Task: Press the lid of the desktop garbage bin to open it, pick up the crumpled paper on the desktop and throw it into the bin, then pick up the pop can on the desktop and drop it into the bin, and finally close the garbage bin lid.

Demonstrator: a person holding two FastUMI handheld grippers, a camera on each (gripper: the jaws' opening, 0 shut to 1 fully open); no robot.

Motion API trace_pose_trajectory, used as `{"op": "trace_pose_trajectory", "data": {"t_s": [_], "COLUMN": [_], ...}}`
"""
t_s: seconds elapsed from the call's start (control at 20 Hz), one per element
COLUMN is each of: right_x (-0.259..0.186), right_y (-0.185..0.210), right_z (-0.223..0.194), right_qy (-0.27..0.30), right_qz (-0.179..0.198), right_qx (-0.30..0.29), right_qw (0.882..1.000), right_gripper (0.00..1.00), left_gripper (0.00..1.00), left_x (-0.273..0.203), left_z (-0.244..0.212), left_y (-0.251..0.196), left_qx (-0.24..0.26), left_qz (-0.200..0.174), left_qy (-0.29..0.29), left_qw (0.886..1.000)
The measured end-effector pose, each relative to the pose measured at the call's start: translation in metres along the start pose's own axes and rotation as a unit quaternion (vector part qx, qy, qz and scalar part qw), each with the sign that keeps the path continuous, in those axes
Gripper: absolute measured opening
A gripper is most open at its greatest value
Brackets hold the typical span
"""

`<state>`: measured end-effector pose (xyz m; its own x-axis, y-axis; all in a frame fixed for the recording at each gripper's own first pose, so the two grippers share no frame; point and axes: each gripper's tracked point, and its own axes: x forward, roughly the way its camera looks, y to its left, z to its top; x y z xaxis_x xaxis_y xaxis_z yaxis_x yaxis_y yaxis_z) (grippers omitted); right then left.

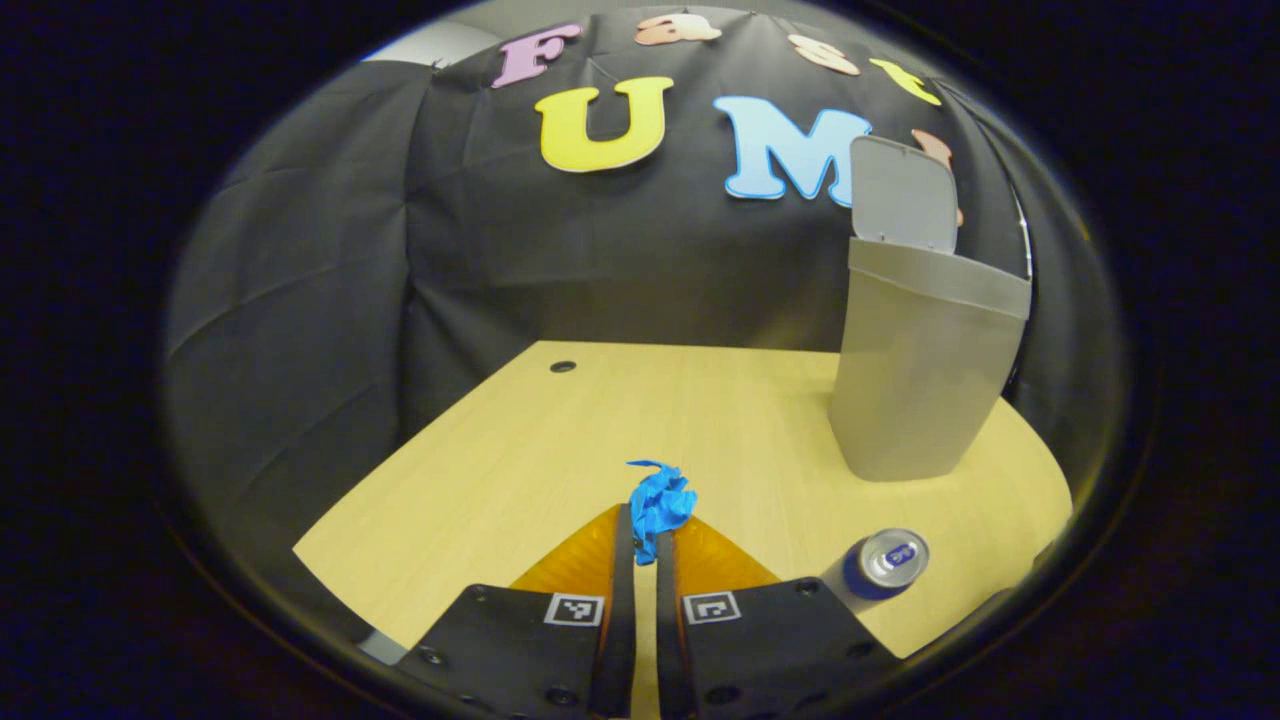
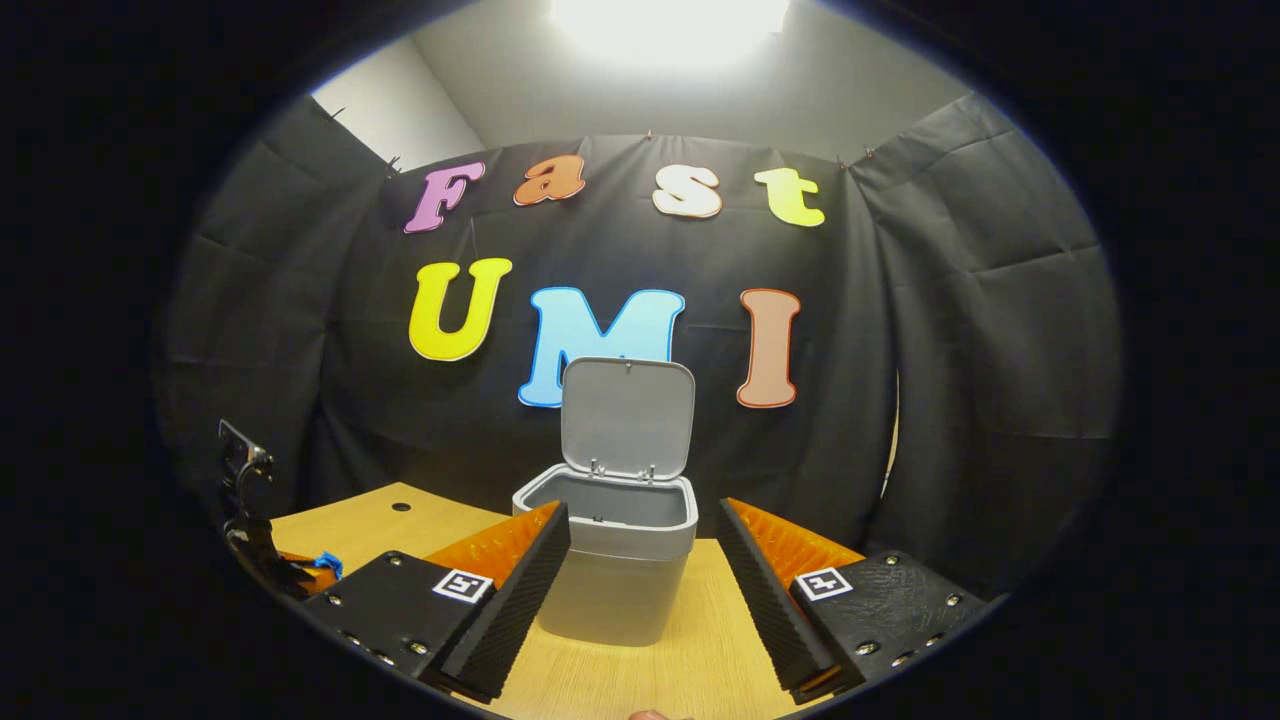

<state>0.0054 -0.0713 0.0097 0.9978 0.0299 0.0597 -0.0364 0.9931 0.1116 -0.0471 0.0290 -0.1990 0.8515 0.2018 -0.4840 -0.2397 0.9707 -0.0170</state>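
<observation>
In the left gripper view my left gripper (image 1: 646, 522) is shut on the blue crumpled paper (image 1: 660, 498), which sticks out past the fingertips just above the wooden desk (image 1: 480, 470). The grey bin (image 1: 925, 370) stands to the right with its lid (image 1: 903, 192) raised. A blue pop can (image 1: 885, 563) stands upright at the lower right, near the desk edge. In the right gripper view my right gripper (image 2: 645, 545) is open, its fingers framing the open bin (image 2: 615, 560) straight ahead, lid (image 2: 627, 417) upright. At the far left the other gripper (image 2: 255, 530) shows with a bit of the blue paper (image 2: 327, 563).
A small round cable hole (image 1: 563, 367) lies at the desk's back left. Black cloth walls close the desk at the back and left. Bare wood stretches between the paper and the bin.
</observation>
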Motion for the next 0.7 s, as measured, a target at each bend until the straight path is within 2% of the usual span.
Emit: {"op": "trace_pose_trajectory", "data": {"t_s": [0.1, 0.3, 0.65, 0.7], "right_x": [0.000, -0.004, -0.008, -0.008], "right_y": [-0.003, 0.003, -0.007, -0.010], "right_z": [0.002, 0.007, 0.006, 0.004], "right_qy": [-0.001, -0.007, -0.009, -0.007], "right_qz": [-0.012, -0.015, -0.049, -0.055], "right_qx": [-0.004, -0.004, -0.015, -0.016], "right_qw": [1.000, 1.000, 0.999, 0.998], "right_gripper": [0.94, 0.94, 0.94, 0.94], "left_gripper": [0.17, 0.15, 0.17, 0.15], "left_x": [-0.004, -0.014, -0.014, -0.012], "left_z": [0.023, 0.078, 0.147, 0.157], "left_y": [-0.010, -0.039, -0.116, -0.128], "left_qx": [0.002, 0.026, 0.053, 0.056], "left_qz": [-0.012, -0.042, -0.112, -0.120], "left_qy": [-0.021, -0.074, -0.141, -0.150], "left_qw": [1.000, 0.996, 0.982, 0.980]}}
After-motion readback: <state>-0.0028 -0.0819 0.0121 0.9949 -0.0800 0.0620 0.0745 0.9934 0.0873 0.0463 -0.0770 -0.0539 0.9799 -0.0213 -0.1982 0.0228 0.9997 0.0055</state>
